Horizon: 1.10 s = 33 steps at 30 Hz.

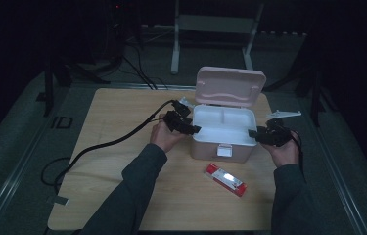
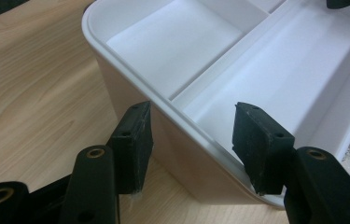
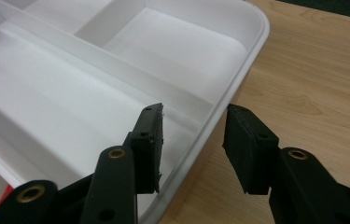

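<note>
A pink box stands mid-table with its lid raised at the back. Inside it sits a white tray divided into compartments. My left gripper is open at the box's left side, one jaw outside the wall and one inside, straddling the tray rim. My right gripper is open at the right side, likewise straddling the tray rim. Neither pair of pads touches the rim. A red and white packet lies on the table in front of the box.
A black cable trails left from the left gripper across the wooden table. A latch hangs on the box front. The floor around is dark, with stand legs behind the table.
</note>
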### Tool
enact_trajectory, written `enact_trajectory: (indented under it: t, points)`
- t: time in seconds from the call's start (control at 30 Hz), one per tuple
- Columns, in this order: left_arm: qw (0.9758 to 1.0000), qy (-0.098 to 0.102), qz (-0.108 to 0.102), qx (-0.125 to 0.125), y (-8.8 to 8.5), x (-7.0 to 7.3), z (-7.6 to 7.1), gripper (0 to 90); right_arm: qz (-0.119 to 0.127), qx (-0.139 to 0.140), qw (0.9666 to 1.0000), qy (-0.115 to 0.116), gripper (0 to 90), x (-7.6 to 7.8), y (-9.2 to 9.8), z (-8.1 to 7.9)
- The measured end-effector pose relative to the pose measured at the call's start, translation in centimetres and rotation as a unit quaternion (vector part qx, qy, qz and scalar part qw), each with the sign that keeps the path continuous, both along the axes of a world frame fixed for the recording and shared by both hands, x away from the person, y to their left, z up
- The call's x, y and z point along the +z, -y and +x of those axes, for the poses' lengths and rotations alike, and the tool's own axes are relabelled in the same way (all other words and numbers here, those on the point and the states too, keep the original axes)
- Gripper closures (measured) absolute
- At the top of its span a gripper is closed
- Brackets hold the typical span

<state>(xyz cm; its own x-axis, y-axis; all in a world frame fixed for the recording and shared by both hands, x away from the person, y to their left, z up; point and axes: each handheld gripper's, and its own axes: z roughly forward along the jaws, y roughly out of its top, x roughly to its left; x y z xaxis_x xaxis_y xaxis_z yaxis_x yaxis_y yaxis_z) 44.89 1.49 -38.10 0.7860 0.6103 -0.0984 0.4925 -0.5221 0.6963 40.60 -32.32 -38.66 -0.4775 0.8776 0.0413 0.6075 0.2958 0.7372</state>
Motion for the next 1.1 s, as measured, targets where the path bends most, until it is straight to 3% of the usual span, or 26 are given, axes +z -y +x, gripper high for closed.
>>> enact_trajectory:
  t: [0.4,0.73,0.97,1.1]
  points:
    - [0.9985,0.008,0.052,0.014,-1.6,0.5,-0.4,47.8,-0.025,0.021,0.9995,0.004,58.1,0.1,-2.6,0.6]
    - [0.9982,0.002,0.053,0.026,-4.5,0.5,-1.0,47.6,-0.037,0.056,0.9977,0.001,56.4,0.2,-5.3,1.1]
    - [0.9956,0.002,0.086,0.037,-5.9,0.9,-1.9,47.4,-0.046,0.079,0.9958,0.003,55.9,0.3,-7.2,1.3]
    - [0.9965,-0.001,0.069,0.048,-6.9,0.7,-2.3,47.4,-0.04,0.089,0.9952,0.002,55.7,0.2,-7.9,1.4]
